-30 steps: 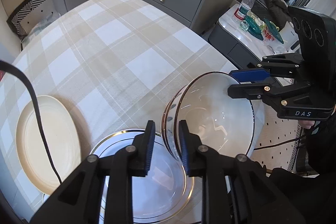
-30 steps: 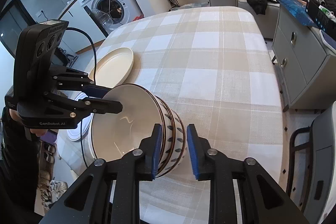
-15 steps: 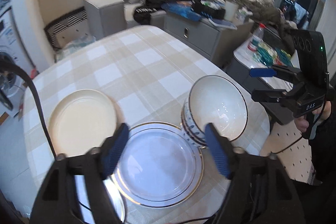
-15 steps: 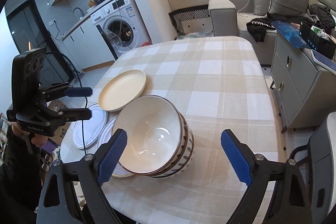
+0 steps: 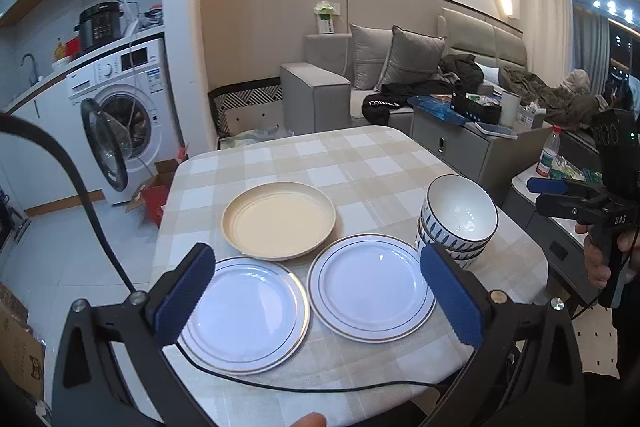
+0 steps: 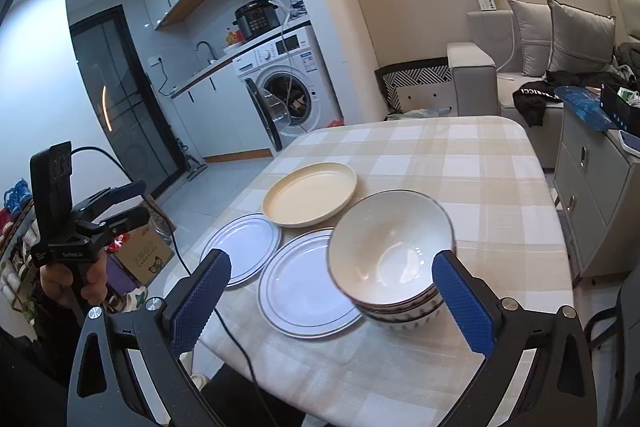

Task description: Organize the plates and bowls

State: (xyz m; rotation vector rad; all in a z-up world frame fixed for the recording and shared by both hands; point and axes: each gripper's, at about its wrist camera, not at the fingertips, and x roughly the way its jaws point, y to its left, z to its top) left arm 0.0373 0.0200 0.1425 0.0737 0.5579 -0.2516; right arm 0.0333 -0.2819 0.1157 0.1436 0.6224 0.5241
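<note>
A stack of white bowls with blue leaf pattern (image 5: 458, 223) stands at the table's right edge, also in the right wrist view (image 6: 394, 259). Two white gold-rimmed plates lie side by side in front, one on the left (image 5: 244, 311) and one on the right (image 5: 370, 289). A cream plate (image 5: 279, 219) lies behind them. My left gripper (image 5: 320, 297) is open and empty, held back above the near plates. My right gripper (image 6: 332, 301) is open and empty, held back from the bowls. Each gripper shows in the other's view, the right one (image 5: 560, 193) and the left one (image 6: 120, 203).
The table has a beige checked cloth (image 5: 360, 163). A black cable (image 5: 80, 195) runs across its near edge. A grey cabinet (image 5: 460, 147) and side table with a bottle (image 5: 548, 157) stand to the right. A washing machine with open door (image 5: 120, 123) is far left.
Both grippers let go of the bowl stack, opened wide and pulled up and back from the table. The bowls now stand alone on the cloth.
</note>
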